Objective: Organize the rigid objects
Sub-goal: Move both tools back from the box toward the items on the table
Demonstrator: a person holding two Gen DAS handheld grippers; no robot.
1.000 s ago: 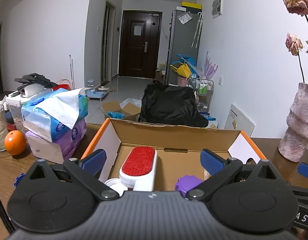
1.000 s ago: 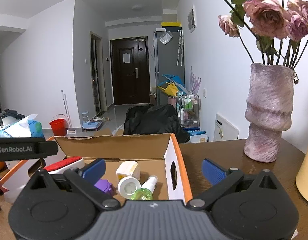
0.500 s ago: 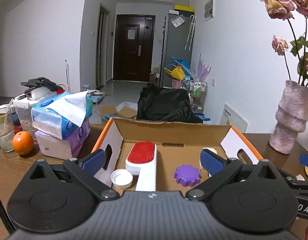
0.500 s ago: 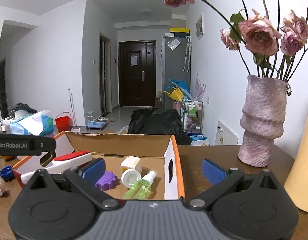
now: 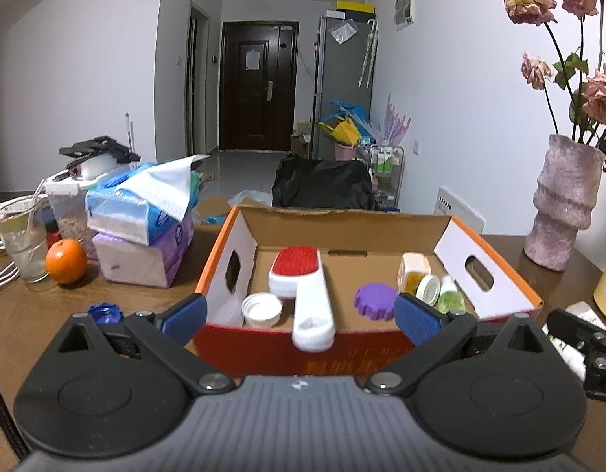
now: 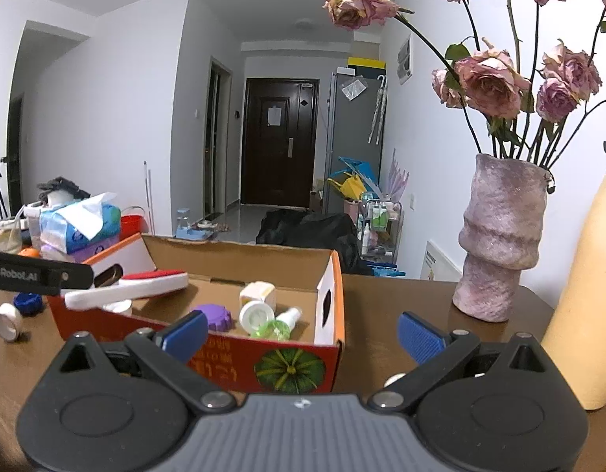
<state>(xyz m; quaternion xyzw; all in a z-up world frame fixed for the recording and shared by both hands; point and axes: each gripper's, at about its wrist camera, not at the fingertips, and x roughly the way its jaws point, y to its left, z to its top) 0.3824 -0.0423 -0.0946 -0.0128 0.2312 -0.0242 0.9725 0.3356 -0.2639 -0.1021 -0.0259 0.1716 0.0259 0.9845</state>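
Note:
An open cardboard box (image 5: 263, 348) with orange rims sits on the brown table. Inside lie a red-and-white brush (image 5: 303, 287), a white lid (image 5: 262, 308), a purple cap (image 5: 375, 301), a yellow-white bottle (image 5: 413, 271), a white jar (image 5: 428, 289) and a green spray bottle (image 5: 450, 299). My left gripper (image 5: 301, 316) hangs open just before the box's front wall, holding nothing. My right gripper (image 6: 303, 334) is open and empty too, near the box (image 6: 232, 365) at its right front corner. A blue cap (image 6: 27, 303) and a white ring (image 6: 6, 316) rest on the table left of the box.
Left of the box are stacked tissue packs (image 5: 141, 220), an orange (image 5: 66, 261) and a glass (image 5: 21, 240). A pink vase (image 6: 499, 244) with dried roses and a tall yellow bottle (image 6: 586, 295) stand to the right. The left gripper's body (image 6: 27, 273) shows at the right view's left edge.
Both grippers have drawn back from the box and stayed open. The box's red front wall and the loose caps on the table have come into view.

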